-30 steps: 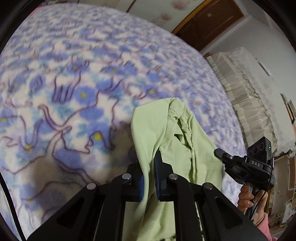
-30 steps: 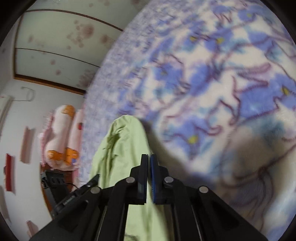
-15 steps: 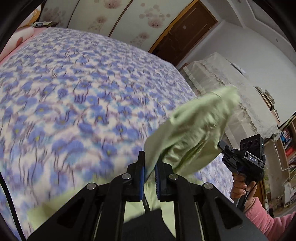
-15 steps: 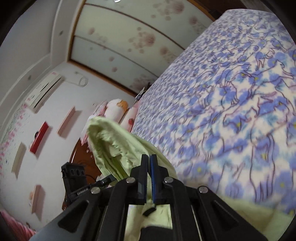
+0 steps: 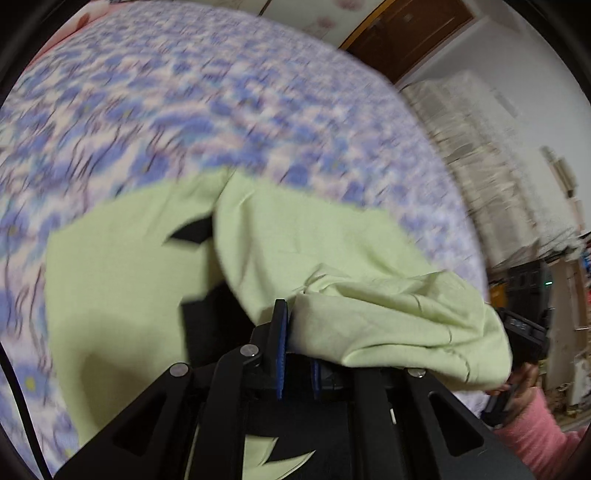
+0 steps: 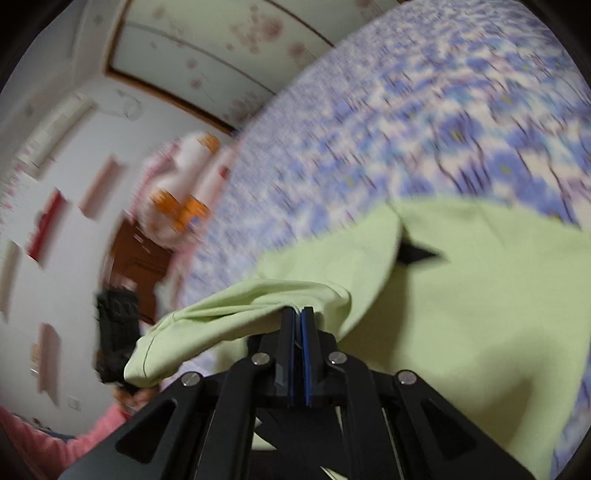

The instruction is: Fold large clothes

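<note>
A light green garment with a black print lies spread on the blue flowered bed blanket. One layer of it is doubled over and hangs across my left gripper, which is shut on that cloth edge; the cloth hides its right finger. In the right wrist view the green garment covers the bed's near part, and my right gripper is shut on a bunched fold of it. Each gripper shows in the other's view: the right gripper and the left gripper. Both views are motion-blurred.
The flowered blanket runs far beyond the garment. Pillows lie at the head of the bed. Lace-covered furniture and a wooden door stand past the bed's far side. A pink sleeve holds the right gripper.
Both grippers have carried the gripped cloth across the bed, staying shut on it. The garment, bunched and lifted half a second ago, now lies wide on the blanket with the held layer over it.
</note>
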